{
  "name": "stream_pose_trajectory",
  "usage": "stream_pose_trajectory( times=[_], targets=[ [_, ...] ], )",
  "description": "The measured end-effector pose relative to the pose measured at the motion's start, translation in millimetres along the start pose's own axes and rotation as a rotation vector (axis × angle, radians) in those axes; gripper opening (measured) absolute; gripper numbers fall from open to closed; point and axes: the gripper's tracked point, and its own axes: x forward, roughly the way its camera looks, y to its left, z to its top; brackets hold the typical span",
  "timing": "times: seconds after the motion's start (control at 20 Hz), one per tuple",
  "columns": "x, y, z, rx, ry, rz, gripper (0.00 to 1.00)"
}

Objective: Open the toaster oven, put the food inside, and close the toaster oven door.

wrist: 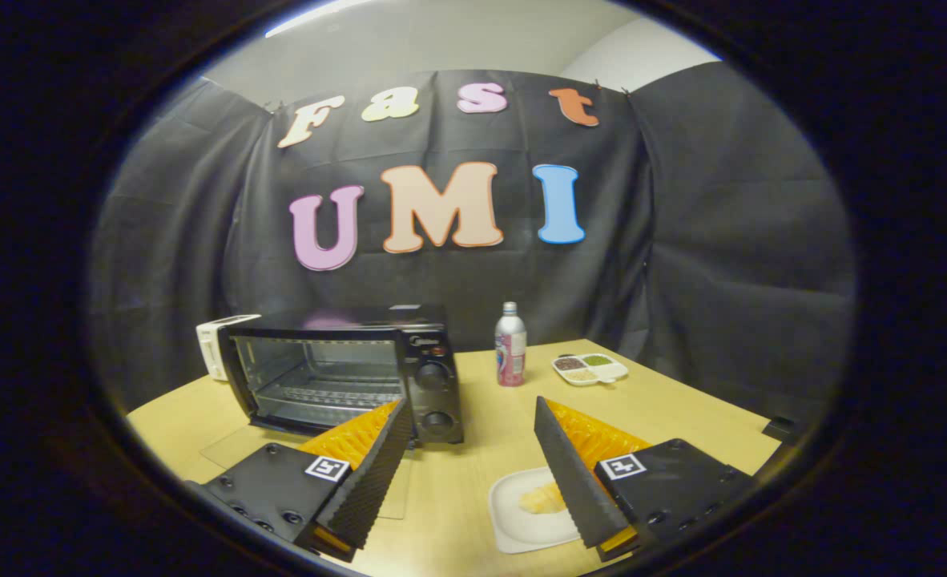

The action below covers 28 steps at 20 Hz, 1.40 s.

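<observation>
Ribbed black pads on orange-backed fingers mark the gripper (469, 409), spread wide and holding nothing above a pale wooden table (682, 413). Between the fingers, partly behind the right one, a pale yellow piece of food (539, 498) lies on a square white plate (521, 521). Beyond the left finger stands the boxy black toaster oven (345, 377), glass door (237, 447) folded down flat, with a slim metal bottle (510, 344) and a white divided dish (590, 369) farther back.

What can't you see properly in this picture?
- Pale yellow food on the white square plate, gripper view: partly covered by the right finger of the open tongs.
- Black toaster oven with its glass door down: lower corner hidden by the left finger.
- White appliance behind the oven: mostly hidden.
- Divided white dish: contents too small to tell.
</observation>
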Motion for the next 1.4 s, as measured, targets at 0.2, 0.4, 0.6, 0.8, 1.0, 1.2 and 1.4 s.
stream_pose_trajectory(
  times=[0.2, 0.4, 0.6, 0.8, 1.0, 1.2, 1.4],
  targets=[
    [13, -41, -33, 0.0, 0.103, -0.049, 0.97],
    [22, -63, -87, -0.004, 0.232, -0.084, 0.98],
    [34, -74, -124, -0.001, 0.342, -0.12, 0.98],
    [35, -79, -138, 0.011, 0.418, -0.157, 0.98],
    [41, -73, -142, -0.056, 0.45, -0.161, 0.89],
    [42, -66, -145, -0.033, 0.461, -0.13, 0.8],
    [41, -59, -144, 0.0, 0.453, -0.114, 0.46]
  ],
)
